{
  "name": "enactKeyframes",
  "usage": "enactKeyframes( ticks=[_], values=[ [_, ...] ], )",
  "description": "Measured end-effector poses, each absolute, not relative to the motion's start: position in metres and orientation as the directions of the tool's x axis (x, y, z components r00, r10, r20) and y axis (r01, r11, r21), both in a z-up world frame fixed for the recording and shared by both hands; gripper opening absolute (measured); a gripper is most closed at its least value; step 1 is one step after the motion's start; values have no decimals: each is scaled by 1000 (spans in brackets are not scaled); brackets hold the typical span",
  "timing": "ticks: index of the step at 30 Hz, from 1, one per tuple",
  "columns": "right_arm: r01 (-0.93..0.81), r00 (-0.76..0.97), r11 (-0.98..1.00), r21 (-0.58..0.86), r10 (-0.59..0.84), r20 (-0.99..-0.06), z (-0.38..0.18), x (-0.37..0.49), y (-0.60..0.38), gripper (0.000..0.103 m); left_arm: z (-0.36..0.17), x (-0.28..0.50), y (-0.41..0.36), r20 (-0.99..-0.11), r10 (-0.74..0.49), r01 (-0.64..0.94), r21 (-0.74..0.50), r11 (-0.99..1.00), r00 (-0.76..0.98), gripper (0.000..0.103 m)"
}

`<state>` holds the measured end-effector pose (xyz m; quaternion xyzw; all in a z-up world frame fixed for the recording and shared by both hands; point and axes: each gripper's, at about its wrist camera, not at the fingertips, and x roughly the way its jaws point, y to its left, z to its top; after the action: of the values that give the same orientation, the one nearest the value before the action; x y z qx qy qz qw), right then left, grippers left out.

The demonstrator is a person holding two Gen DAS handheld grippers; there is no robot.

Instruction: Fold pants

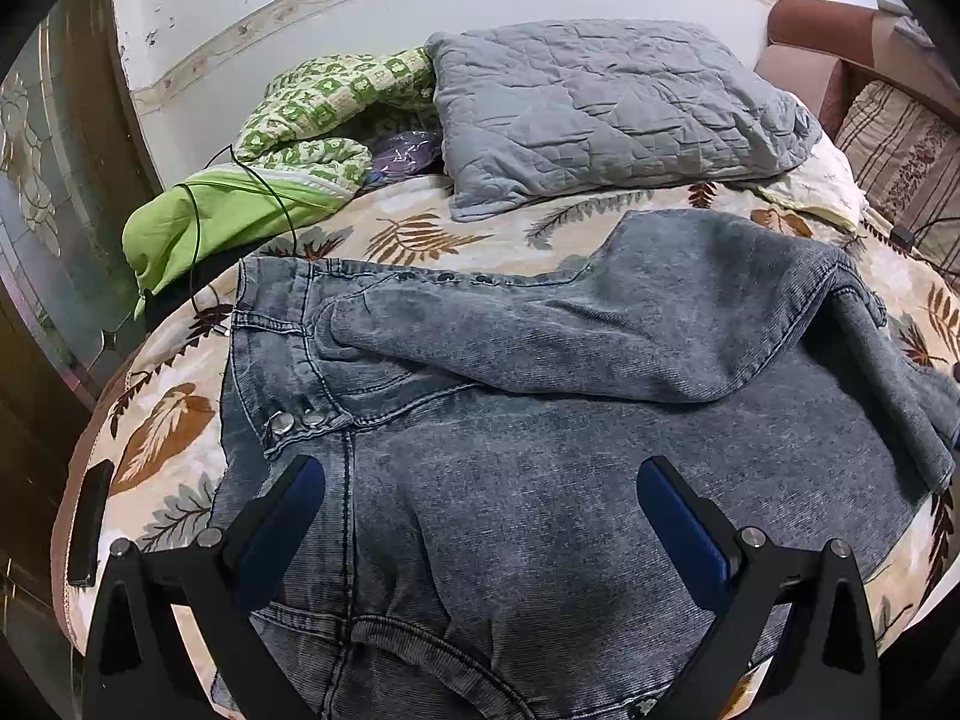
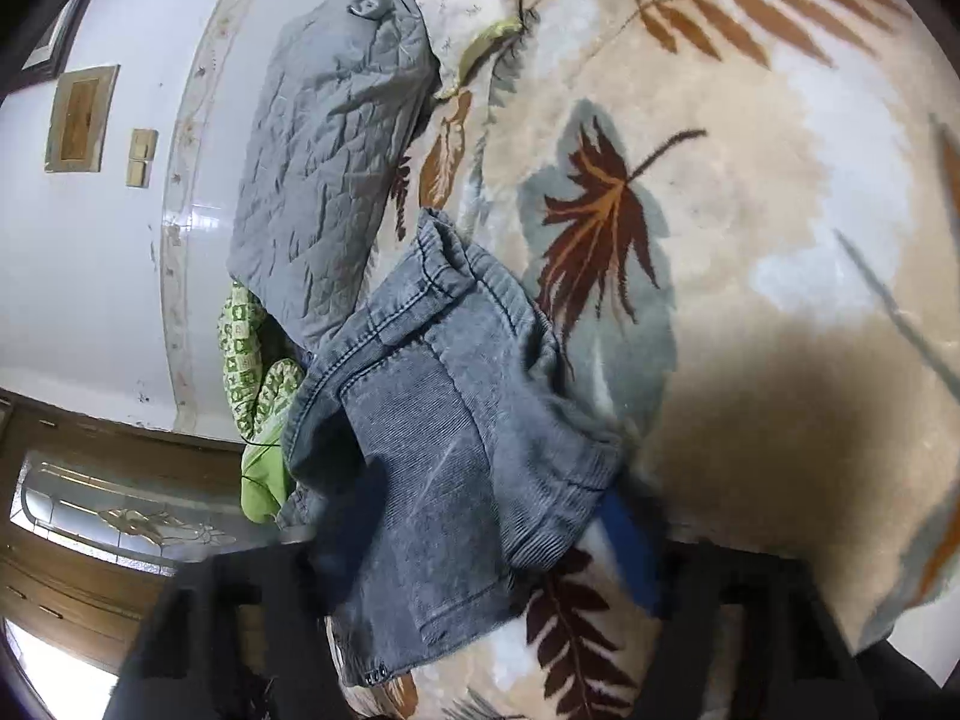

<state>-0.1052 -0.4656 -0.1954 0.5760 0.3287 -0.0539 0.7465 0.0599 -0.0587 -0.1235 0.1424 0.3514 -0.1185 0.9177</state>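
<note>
Your faded grey-blue denim pants [image 1: 540, 450] lie on the leaf-patterned cream bedspread [image 1: 420, 228], one leg flopped back across the seat.

Your left gripper [image 1: 480, 516] hovers over the waist, its blue-padded jaws wide apart and holding nothing. Your right gripper [image 2: 480, 546] is blurred and partly buried under denim; one blue pad [image 2: 630, 552] shows, so you cannot tell whether its jaws pinch the cloth. The quilted grey pillow [image 1: 600, 114] hides the headboard end.
</note>
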Motion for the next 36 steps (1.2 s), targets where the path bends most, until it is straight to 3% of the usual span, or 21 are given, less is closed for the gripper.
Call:
enactKeyframes(
  ticks=[1,3,6,10,15,23,26,29,32,36],
  values=[
    [464,771,335,820,304,-560,-198,-102,-465,35,-124,60,-58,-679,-117,317,178,931,724,103],
    [481,755,356,801,297,-585,-199,-97,-463,31,-124,60,-58,-679,-115,314,178,933,725,103],
    [480,767,403,779,239,-596,-190,-98,-462,14,-124,61,-56,-682,-114,311,174,934,723,103],
    [483,808,422,767,122,-576,-173,-114,-475,12,-125,62,-56,-684,-114,313,174,934,720,103],
    [491,819,409,769,84,-568,-170,-125,-486,11,-125,62,-57,-685,-114,314,174,933,720,103],
    [534,840,435,725,-183,-510,-130,-162,-517,11,-127,62,-57,-689,-111,311,173,934,716,103],
    [632,763,434,642,-202,-614,-138,-157,-525,11,-127,63,-56,-690,-112,311,171,935,715,103],
    [708,695,278,650,-104,-712,-167,-159,-541,12,-126,64,-55,-693,-109,306,168,937,713,103],
    [707,704,167,687,-68,-707,-181,-171,-548,13,-130,67,-54,-704,-83,294,185,938,706,103],
    [733,666,326,597,-164,-728,-150,-161,-534,13,-136,73,-50,-733,-70,279,167,946,677,103]
  ],
)
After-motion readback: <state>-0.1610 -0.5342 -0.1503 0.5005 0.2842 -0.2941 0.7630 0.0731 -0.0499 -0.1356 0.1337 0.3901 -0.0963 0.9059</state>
